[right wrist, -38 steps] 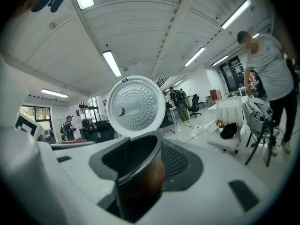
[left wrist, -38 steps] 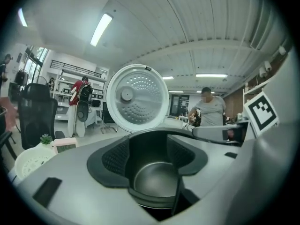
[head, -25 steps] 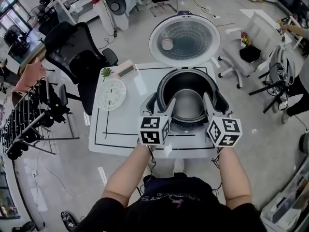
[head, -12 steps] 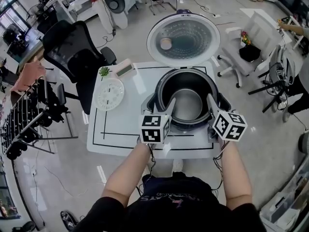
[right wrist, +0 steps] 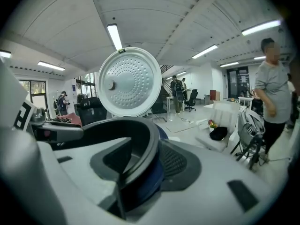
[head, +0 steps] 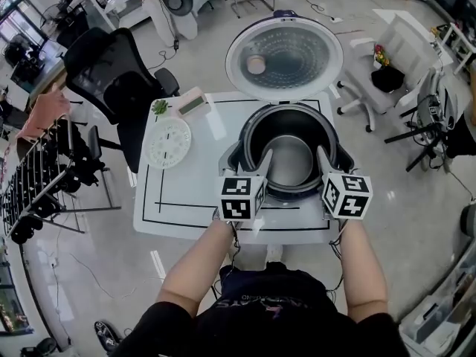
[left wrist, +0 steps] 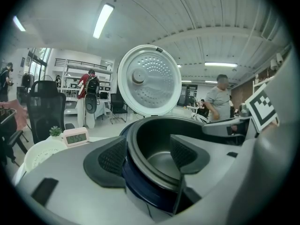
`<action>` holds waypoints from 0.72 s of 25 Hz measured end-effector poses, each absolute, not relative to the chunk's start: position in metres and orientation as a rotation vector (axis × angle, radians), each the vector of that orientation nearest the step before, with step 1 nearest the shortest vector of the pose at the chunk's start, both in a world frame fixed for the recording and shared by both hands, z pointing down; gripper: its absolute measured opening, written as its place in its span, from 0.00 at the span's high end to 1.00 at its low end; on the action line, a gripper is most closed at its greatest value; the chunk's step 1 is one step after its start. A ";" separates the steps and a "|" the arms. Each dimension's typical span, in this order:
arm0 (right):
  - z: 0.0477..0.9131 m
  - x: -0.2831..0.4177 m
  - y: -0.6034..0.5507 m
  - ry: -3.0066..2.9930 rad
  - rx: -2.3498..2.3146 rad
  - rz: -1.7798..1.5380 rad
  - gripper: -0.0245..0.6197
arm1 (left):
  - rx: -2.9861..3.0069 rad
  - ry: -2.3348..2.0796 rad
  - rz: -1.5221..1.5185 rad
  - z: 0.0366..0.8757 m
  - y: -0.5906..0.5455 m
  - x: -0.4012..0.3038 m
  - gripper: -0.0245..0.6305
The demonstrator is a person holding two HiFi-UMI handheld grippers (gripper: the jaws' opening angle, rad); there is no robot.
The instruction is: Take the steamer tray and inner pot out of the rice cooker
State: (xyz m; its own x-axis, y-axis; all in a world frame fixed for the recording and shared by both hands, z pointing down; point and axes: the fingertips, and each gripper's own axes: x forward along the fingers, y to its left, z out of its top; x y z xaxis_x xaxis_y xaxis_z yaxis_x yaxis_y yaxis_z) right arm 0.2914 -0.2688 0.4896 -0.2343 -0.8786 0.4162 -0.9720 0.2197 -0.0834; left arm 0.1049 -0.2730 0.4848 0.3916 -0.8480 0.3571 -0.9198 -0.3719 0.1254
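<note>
Straddling the near rim of the inner pot (head: 290,162), both tongs look set for the lift.

- Far left on the worktop (head: 186,195): steamer tray (head: 169,141) already out, lying flat near a small clock (head: 192,104).
- Left tongs (left wrist: 147,157): jaws apart, one pad outside the rim and one inside, not pressing.
- Pot sits in the rice cooker (head: 232,157), lid (head: 284,47) swung up behind.
- Right tongs (right wrist: 140,162): likewise apart across the rim.

Step in hand, by my reading, is taking hold of the pot. Next move calls for closing both pairs on the rim together, then a straight, level lift clear of the cooker.
</note>
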 end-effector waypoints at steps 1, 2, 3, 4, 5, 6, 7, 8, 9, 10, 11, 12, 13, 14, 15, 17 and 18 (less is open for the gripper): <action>0.490 0.291 -0.269 -2.220 1.743 0.479 0.67 | 2.350 -1.552 0.338 0.485 -0.273 0.104 0.52; 0.490 0.291 -0.269 -2.221 1.746 0.478 0.67 | 2.346 -1.559 0.341 0.485 -0.274 0.104 0.52; 0.490 0.291 -0.269 -2.220 1.749 0.477 0.67 | 2.339 -1.566 0.343 0.485 -0.274 0.103 0.53; 0.489 0.291 -0.270 -2.218 1.754 0.476 0.67 | 2.329 -1.571 0.344 0.485 -0.274 0.102 0.53; 0.489 0.291 -0.270 -2.217 1.759 0.475 0.67 | 2.319 -1.572 0.348 0.485 -0.274 0.101 0.54; 0.489 0.291 -0.270 -2.217 1.764 0.474 0.67 | 2.312 -1.569 0.356 0.485 -0.274 0.102 0.54; 0.489 0.292 -0.270 -2.218 1.768 0.473 0.67 | 2.308 -1.566 0.368 0.485 -0.273 0.103 0.54; 0.488 0.292 -0.270 -2.219 1.771 0.472 0.67 | 2.306 -1.565 0.382 0.486 -0.273 0.104 0.54; 0.489 0.292 -0.270 -2.220 1.774 0.472 0.67 | 2.305 -1.567 0.396 0.487 -0.273 0.104 0.54; 0.489 0.292 -0.270 -2.222 1.775 0.473 0.67 | 2.303 -1.569 0.405 0.487 -0.273 0.104 0.54; 0.489 0.291 -0.269 -2.225 1.775 0.475 0.67 | 2.299 -1.569 0.408 0.488 -0.273 0.104 0.54; 0.489 0.291 -0.269 -2.230 1.775 0.478 0.67 | 2.294 -1.566 0.404 0.487 -0.273 0.104 0.54; 0.488 0.291 -0.269 -2.237 1.774 0.483 0.67 | 2.287 -1.561 0.398 0.487 -0.273 0.104 0.54; 0.488 0.292 -0.269 -2.247 1.772 0.490 0.67 | 2.282 -1.557 0.389 0.486 -0.273 0.104 0.54; 0.486 0.292 -0.269 -2.259 1.772 0.499 0.67 | 2.277 -1.554 0.381 0.485 -0.273 0.104 0.55; 0.484 0.292 -0.269 -2.291 1.772 0.528 0.67 | 2.274 -1.556 0.371 0.484 -0.273 0.104 0.56; 0.483 0.293 -0.268 -2.308 1.772 0.549 0.67 | 2.273 -1.559 0.364 0.483 -0.272 0.104 0.56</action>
State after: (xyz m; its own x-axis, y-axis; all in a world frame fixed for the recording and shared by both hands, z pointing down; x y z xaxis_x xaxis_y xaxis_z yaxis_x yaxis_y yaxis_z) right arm 0.2927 -0.2680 0.4834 -0.2731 -0.8920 0.3601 -0.9586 0.2211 -0.1793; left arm 0.1045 -0.2722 0.4829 0.3585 -0.8409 0.4053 -0.9335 -0.3271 0.1471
